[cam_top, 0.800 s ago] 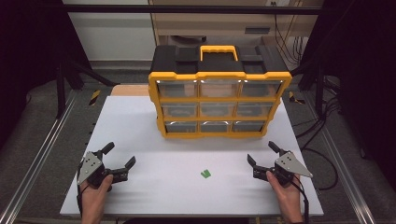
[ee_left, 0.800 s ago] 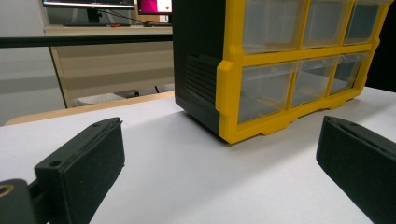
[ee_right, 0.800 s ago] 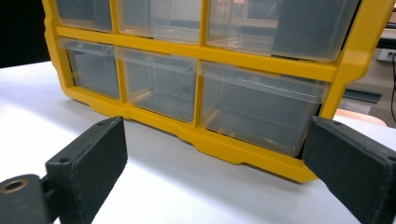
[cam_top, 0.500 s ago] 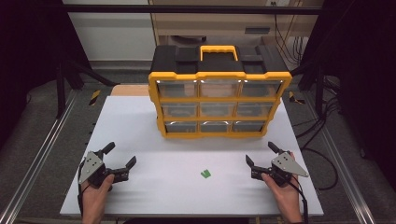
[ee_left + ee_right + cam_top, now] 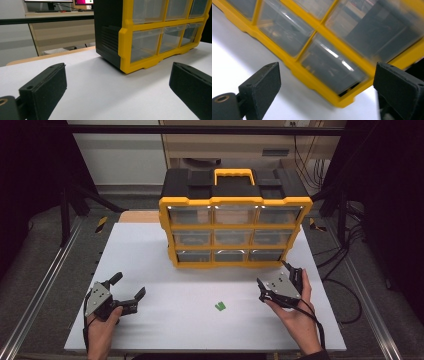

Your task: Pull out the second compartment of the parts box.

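I am holding the right gripper (image 5: 278, 280) with its jaws spread wide and gripping nothing, facing the bottom right drawer (image 5: 332, 66) of the yellow organizer (image 5: 235, 232), close to it but not touching. The left gripper (image 5: 128, 292) is resting released too, jaws apart, low over the white bench (image 5: 165, 270) well left of the organizer. A small green piece (image 5: 220, 306) is lying between my grippers.
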